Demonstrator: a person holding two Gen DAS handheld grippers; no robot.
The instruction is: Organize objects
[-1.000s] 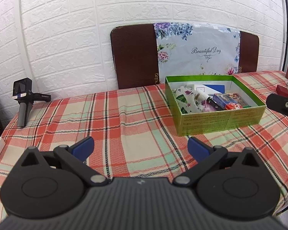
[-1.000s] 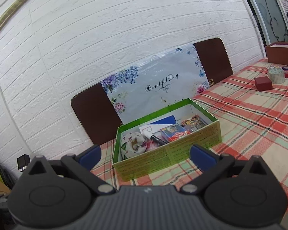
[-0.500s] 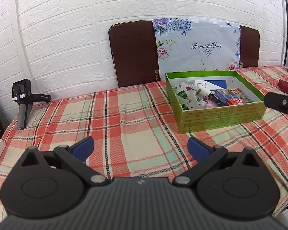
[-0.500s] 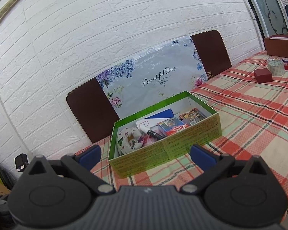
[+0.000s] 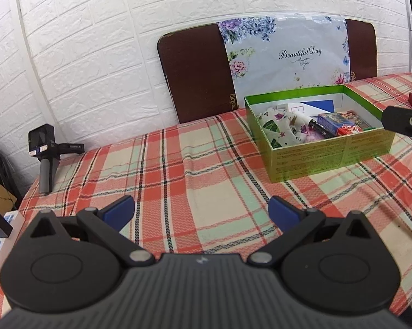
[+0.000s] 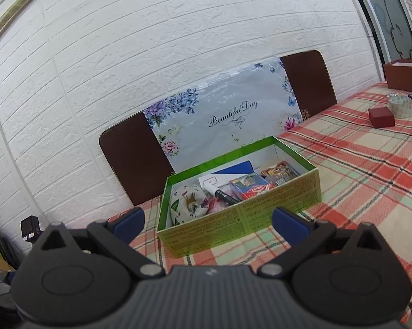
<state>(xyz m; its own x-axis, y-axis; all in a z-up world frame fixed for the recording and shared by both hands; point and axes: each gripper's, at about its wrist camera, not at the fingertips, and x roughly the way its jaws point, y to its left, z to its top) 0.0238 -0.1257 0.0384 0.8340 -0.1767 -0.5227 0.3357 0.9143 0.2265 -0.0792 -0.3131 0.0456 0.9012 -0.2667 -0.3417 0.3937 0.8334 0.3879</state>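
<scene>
A: Plaid cloth (image 5: 200,181) covers the counter in the left wrist view. Where is the left tool (image 5: 201,211)?

B: At the bottom centre of the frame, its two blue-tipped fingers (image 5: 119,210) spread wide apart with nothing between them, only cloth beyond.

A: And the green box (image 5: 324,148)?

B: Right of centre, up and to the right of that tool and well apart from it. It stands open on the cloth, holding a floral pouch (image 5: 277,127), a black pen (image 5: 319,127) and card packs (image 5: 336,119). Part of the right tool (image 5: 405,122) juts in at the right edge, near the box's right end.

A: Anything else in that view?

B: A small camera on a stand (image 5: 44,150) at the left edge, and a floral board (image 5: 286,54) reading "Beautiful Day" leaning on the brick wall.

A: Now the right wrist view.

B: The right tool (image 6: 208,220) sits at the bottom centre, its fingers (image 6: 291,223) likewise parted wide and empty. The green box (image 6: 241,213) lies straight ahead, just beyond the fingertips, not touching them. At the upper right of the cloth sit a small dark red box (image 6: 381,117) and a tape roll (image 6: 400,106).
</scene>
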